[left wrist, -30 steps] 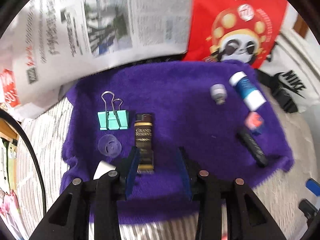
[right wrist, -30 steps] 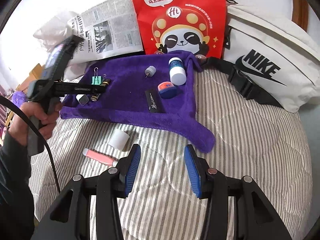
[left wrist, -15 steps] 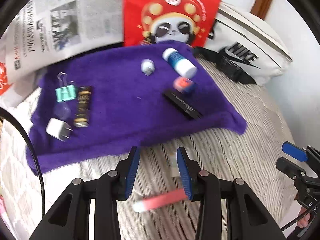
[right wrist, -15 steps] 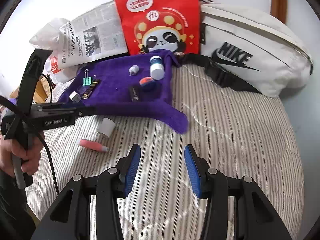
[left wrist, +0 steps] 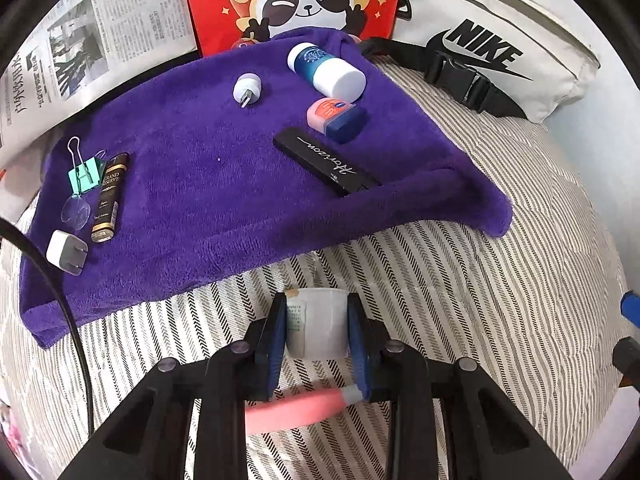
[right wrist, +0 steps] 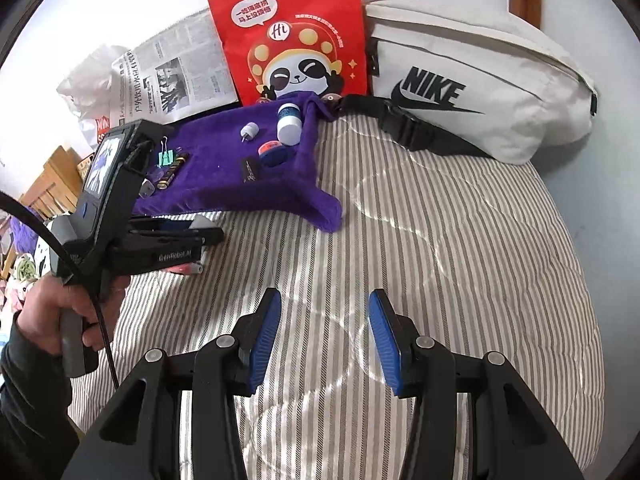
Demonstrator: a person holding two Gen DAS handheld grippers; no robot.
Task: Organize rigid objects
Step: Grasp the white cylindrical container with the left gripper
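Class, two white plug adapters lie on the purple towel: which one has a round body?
The small round adapter beside the blue bottle; the other adapter, at the towel's near left corner, is square-bodied.

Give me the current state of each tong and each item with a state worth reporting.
Left tongs: just closed, gripping the cup.
Small translucent white plastic cup: on its side, pinched between the pads.
Right tongs: open, empty, above the striped bedding.
Pink tube: lying flat under the left tongs.
White-capped blue bottle: on its side on the purple towel.
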